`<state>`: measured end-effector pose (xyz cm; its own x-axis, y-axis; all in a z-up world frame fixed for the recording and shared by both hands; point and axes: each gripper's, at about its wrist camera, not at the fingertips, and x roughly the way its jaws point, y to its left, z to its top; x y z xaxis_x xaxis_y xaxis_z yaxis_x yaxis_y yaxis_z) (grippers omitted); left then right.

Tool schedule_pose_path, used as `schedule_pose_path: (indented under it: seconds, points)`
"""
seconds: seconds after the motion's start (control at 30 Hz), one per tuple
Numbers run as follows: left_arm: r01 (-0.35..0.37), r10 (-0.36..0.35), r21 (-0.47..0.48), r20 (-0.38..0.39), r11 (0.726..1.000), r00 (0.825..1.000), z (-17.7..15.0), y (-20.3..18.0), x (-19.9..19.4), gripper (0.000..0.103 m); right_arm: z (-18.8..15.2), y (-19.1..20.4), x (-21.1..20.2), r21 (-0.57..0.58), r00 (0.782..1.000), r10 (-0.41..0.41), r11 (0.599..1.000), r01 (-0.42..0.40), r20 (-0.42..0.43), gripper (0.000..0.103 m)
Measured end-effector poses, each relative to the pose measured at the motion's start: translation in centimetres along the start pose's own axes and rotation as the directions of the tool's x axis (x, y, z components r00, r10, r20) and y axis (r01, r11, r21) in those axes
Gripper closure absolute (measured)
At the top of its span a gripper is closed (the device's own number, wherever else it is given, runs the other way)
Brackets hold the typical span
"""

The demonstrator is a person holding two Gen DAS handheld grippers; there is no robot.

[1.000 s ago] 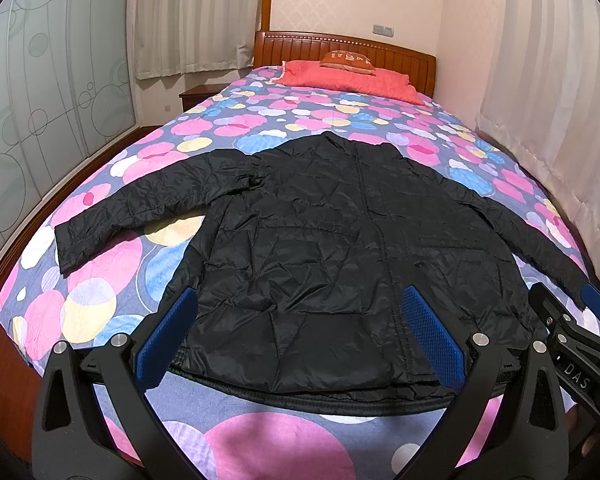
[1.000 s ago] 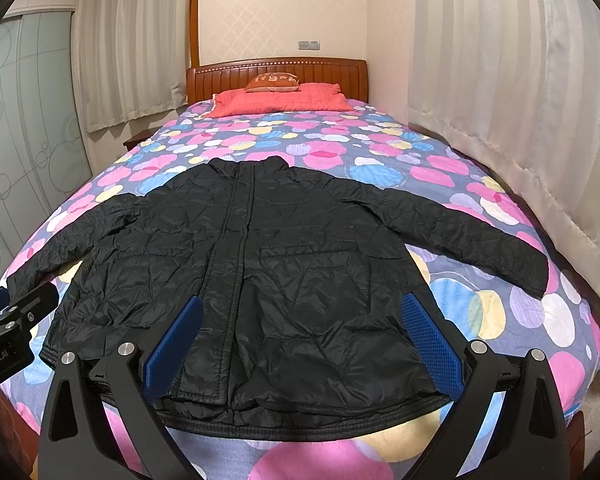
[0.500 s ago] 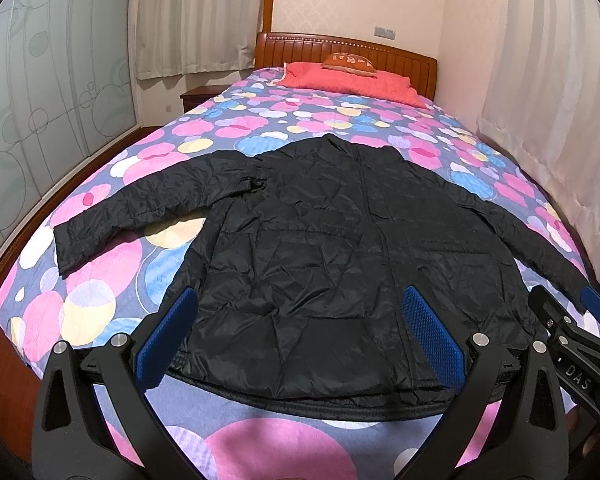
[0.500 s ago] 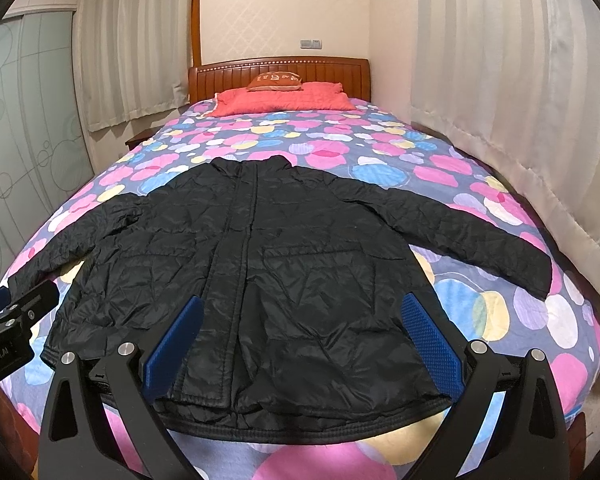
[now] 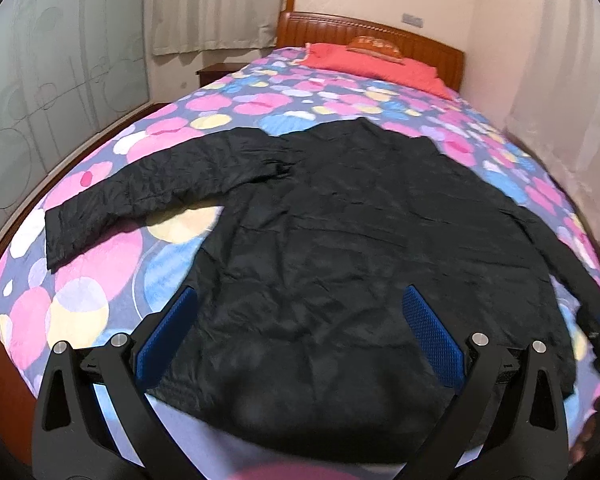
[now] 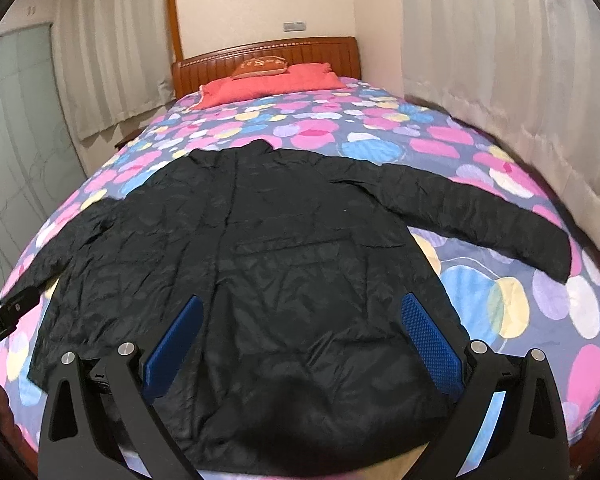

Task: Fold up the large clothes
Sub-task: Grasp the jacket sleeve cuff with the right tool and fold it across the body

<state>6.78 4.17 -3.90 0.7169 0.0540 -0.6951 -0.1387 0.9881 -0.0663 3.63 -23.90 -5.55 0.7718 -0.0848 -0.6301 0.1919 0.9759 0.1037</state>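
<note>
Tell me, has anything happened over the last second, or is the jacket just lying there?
Both grippers have moved in lower over the near hem of the black jacket, so it fills more of each view. The left gripper and right gripper are open as before and grip nothing. The jacket stays spread flat on the bedspread, sleeves out to both sides, red pillow at the headboard.

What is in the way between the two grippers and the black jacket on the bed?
Nothing visible. The black jacket lies spread flat on the bedspread, and both the left gripper and the right gripper are open just above its hem with only air between.
</note>
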Motion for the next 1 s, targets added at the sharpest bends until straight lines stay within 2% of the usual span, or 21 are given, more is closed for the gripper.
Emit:
schedule_pose_path:
  seconds: [0.03, 0.07, 0.1, 0.13, 0.23, 0.3, 0.33, 0.4, 0.6, 0.77, 1.0]
  points:
    - [-0.011, 0.011, 0.001, -0.004, 1.000, 1.000, 0.2, 0.2, 0.6, 0.017, 0.2, -0.6, 0.6, 0.011, 1.000, 0.002, 1.000, -0.002, 0.000, 0.006]
    - [-0.025, 0.025, 0.002, -0.018, 1.000, 1.000, 0.5, 0.5, 1.4, 0.040, 0.5, -1.0, 1.1, 0.018, 1.000, -0.002, 1.000, 0.002, -0.002, 0.011]
    - [-0.031, 0.031, -0.005, -0.034, 0.999, 0.999, 0.8, 0.8, 2.2, 0.045, 0.8, -1.5, 1.5, 0.022, 1.000, -0.004, 1.000, 0.005, -0.009, 0.043]
    - [-0.026, 0.025, -0.025, -0.055, 0.999, 0.998, 1.1, 1.2, 3.1, 0.046, 1.0, -2.1, 2.4, 0.032, 0.999, -0.012, 0.999, 0.013, -0.035, 0.062]
    - [-0.043, 0.039, -0.050, -0.070, 0.998, 0.997, 1.9, 1.8, 4.9, 0.044, 1.5, -4.7, 4.8, 0.121, 0.995, 0.022, 0.993, -0.011, -0.093, 0.062]
    - [-0.042, 0.039, -0.036, -0.082, 0.998, 0.996, 2.5, 1.8, 6.0, 0.024, 1.9, -6.1, 5.6, 0.148, 0.995, 0.013, 0.989, 0.002, -0.101, 0.059]
    - [-0.046, 0.043, -0.028, -0.095, 0.999, 0.995, 2.8, 1.7, 6.7, 0.014, 2.1, -7.1, 5.9, 0.172, 0.995, 0.001, 0.985, 0.015, -0.098, 0.051]
    - [-0.059, 0.054, -0.041, -0.114, 0.997, 0.992, 3.3, 2.2, 7.9, 0.014, 2.3, -9.3, 6.1, 0.235, 0.997, -0.012, 0.971, 0.030, -0.080, 0.038]
    - [-0.138, 0.115, -0.158, -0.142, 0.978, 0.983, 4.2, 4.3, 10.0, 0.014, 3.0, -18.8, 7.2, 0.450, 0.992, -0.112, 0.884, 0.127, -0.059, 0.038]
    - [-0.227, 0.196, -0.187, -0.168, 0.956, 0.966, 4.3, 5.5, 11.4, 0.014, 2.1, -25.1, 8.7, 0.587, 0.983, -0.166, 0.790, 0.179, -0.076, 0.038]
    - [-0.282, 0.242, -0.216, -0.191, 0.935, 0.951, 4.1, 6.2, 12.6, 0.014, 0.5, -29.4, 10.5, 0.744, 0.988, -0.144, 0.654, 0.136, -0.053, 0.038]
